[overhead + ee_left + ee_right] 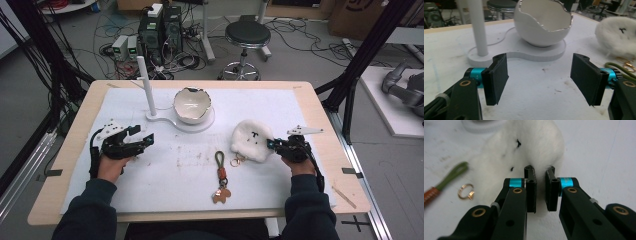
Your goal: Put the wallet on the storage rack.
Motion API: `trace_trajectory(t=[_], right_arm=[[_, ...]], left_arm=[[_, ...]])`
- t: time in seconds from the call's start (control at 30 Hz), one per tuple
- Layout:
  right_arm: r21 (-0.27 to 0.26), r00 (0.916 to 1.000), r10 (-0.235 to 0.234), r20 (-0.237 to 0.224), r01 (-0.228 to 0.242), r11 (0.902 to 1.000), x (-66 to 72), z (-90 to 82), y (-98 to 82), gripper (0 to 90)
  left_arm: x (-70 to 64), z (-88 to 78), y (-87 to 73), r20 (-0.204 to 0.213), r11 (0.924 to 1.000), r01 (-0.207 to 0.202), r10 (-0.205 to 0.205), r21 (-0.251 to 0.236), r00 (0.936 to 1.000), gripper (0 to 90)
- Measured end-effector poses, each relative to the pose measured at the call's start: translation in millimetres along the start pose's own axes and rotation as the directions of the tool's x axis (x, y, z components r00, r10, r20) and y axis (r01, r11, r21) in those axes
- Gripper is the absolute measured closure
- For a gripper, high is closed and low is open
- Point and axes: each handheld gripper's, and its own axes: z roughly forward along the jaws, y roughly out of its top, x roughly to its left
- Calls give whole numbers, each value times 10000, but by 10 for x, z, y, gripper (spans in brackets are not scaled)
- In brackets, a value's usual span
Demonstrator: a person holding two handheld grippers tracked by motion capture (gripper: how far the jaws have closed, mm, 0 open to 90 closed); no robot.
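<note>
At the left of the white mat [165, 175] that covers the table, the left gripper [147, 137] lies low in the person's left hand [111, 166], pointing across the mat toward the middle; its own view shows both black jaws standing wide apart with bare mat between them and nothing in their hold. Beyond it stands a white post [145, 85] on a flat white base [197, 124], and on the round end of that base sits a white eggshell-shaped bowl [192, 105] with a jagged, silver-edged rim, its mouth turned upward. Nearer the person, close to the middle of the mat, lies a keychain [220, 176] with an olive cord loop, an orange band and a tan charm. Just right of it lies the white fluffy plush [251, 140], face marks up, with a gold ring [236, 161] at its lower edge, touching the mat and well apart from the bowl. At its right edge the right gripper [270, 144], held in the person's right hand [300, 165], has its jaws pinched almost together on a tuft of the plush's fur, as its own view shows.
</note>
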Motion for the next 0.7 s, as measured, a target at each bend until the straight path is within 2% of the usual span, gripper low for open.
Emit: trace_trajectory(t=[0.03,0.07,0.13,0.2,0.23,0.27,0.3,0.33,0.37,0.4,0.43,0.5,0.53,0.57,0.7], right_arm=[[-427,9998,-181,-74,178,9989,44,-45,26,830],[-427,9998,-181,-74,178,9989,44,-45,26,830],[-862,9985,-461,-283,435,9953,116,-77,60,832],[-974,9981,-529,-320,495,9940,139,-86,77,832],[-1257,9966,-697,-436,638,9900,190,-98,113,832],[-1257,9966,-697,-436,638,9900,190,-98,113,832],[-1507,9944,-870,-605,771,9856,244,-95,149,832],[-1507,9944,-870,-605,771,9856,244,-95,149,832],[-1609,9903,-1104,-843,958,9823,316,-79,185,832],[-1609,9903,-1104,-843,958,9823,316,-79,185,832],[-1596,9848,-1363,-1075,1183,9801,399,-50,223,832],[-1703,9765,-1723,-1295,1493,9740,483,-13,256,832],[-1703,9765,-1723,-1295,1493,9740,483,-13,256,832],[-1742,9658,-2052,-1586,1772,9686,565,27,282,832],[-1776,9422,-2627,-2081,2277,9574,725,91,318,831]], left_arm=[[-46,39,22,273,9999,-87,84,101,9996,279],[-46,39,22,273,9999,-87,84,101,9996,275],[-125,92,65,685,9998,-207,203,51,9974,275],[-150,108,82,815,9998,-191,189,13,9965,275],[-201,143,115,1102,9999,-139,143,-52,9938,275],[-201,143,115,1102,9999,-139,143,-52,9938,275],[-269,189,140,1480,9999,-170,172,-21,9888,276],[-269,189,140,1480,9999,-170,172,-21,9888,278],[-362,249,154,1873,9997,-253,237,64,9820,278],[-362,249,154,1873,9997,-253,237,64,9820,278],[-468,317,154,2269,9993,-306,254,195,9736,277],[-584,388,143,2633,9981,-504,397,343,9639,276],[-584,388,143,2633,9981,-504,397,343,9639,276],[-678,450,129,2923,9965,-673,502,487,9550,276],[-750,507,118,3211,9954,-778,559,557,9454,276]])
